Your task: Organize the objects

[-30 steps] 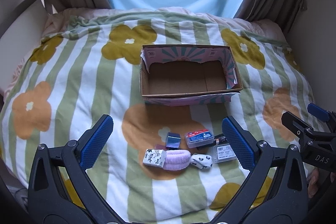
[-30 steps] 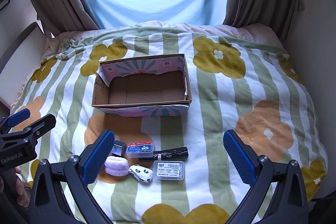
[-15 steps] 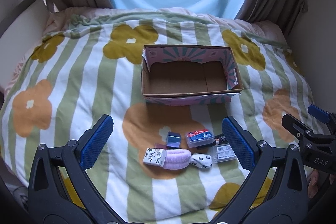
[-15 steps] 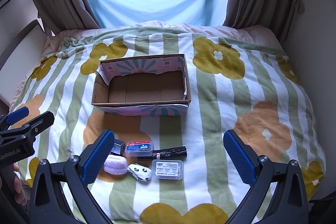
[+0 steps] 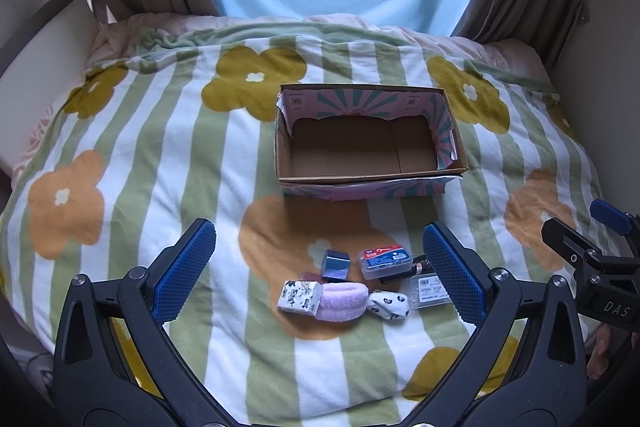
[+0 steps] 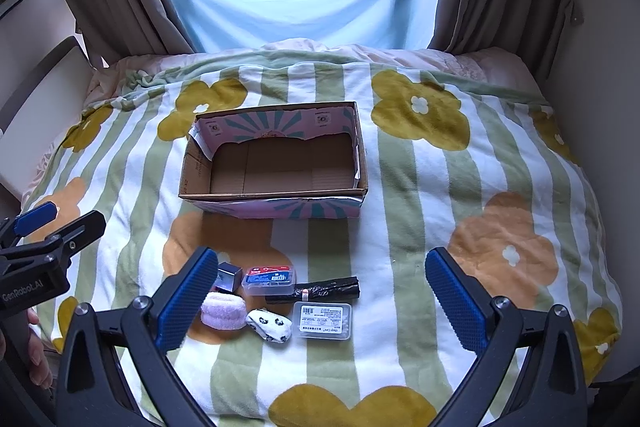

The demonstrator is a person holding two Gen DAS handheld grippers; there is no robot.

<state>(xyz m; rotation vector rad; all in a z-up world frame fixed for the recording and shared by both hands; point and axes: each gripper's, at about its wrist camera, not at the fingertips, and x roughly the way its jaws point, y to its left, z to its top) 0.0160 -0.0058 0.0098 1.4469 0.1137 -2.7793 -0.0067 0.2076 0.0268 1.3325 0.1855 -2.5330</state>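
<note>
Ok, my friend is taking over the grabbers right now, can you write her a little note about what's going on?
Left hand-held gripper: open, holding nothing, above the blanket.
Right hand-held gripper: open, holding nothing.
Cardboard box: mid-bed, nothing inside.
The small things lie in a cluster in front of the box: purple fuzzy roll, spotted sock, blue-label clear case, barcode case, black bag roll, small shiny box, printed packet.
Done: nothing packed.
Left: probably move every item into the box.
</note>
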